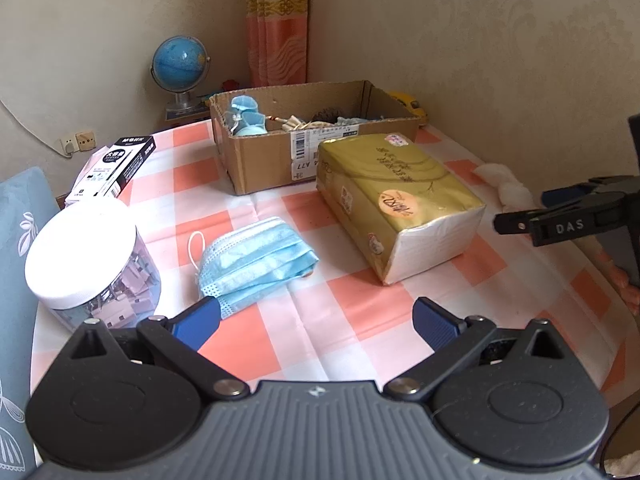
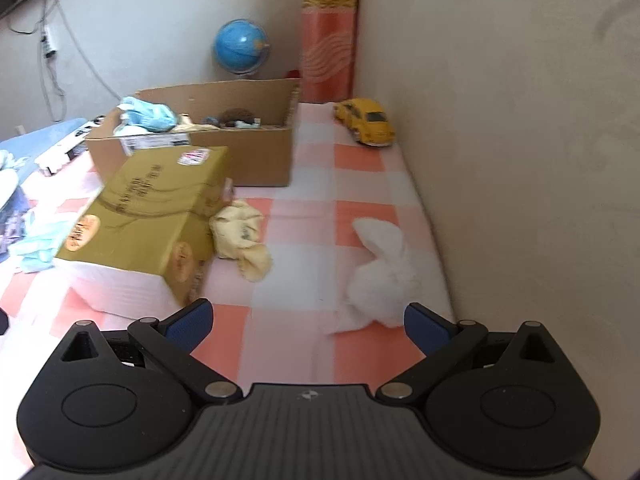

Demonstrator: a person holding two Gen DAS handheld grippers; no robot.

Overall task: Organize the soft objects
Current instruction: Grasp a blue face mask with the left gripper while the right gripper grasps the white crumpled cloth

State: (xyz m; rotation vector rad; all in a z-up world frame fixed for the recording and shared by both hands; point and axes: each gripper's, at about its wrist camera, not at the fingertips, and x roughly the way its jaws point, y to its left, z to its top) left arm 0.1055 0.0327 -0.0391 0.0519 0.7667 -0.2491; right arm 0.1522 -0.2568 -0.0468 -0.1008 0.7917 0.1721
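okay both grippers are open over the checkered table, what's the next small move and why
Probably ease the open left gripper forward and down over the folded blue face mask, which lies loose just ahead of its fingertips, then close. The open brown cardboard box behind it already holds soft items. The right gripper is also open and empty.

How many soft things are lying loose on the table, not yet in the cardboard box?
3: blue face masks left of the tissue pack, a yellow cloth on its right, and a white plush toy near the wall. Others may be hidden.
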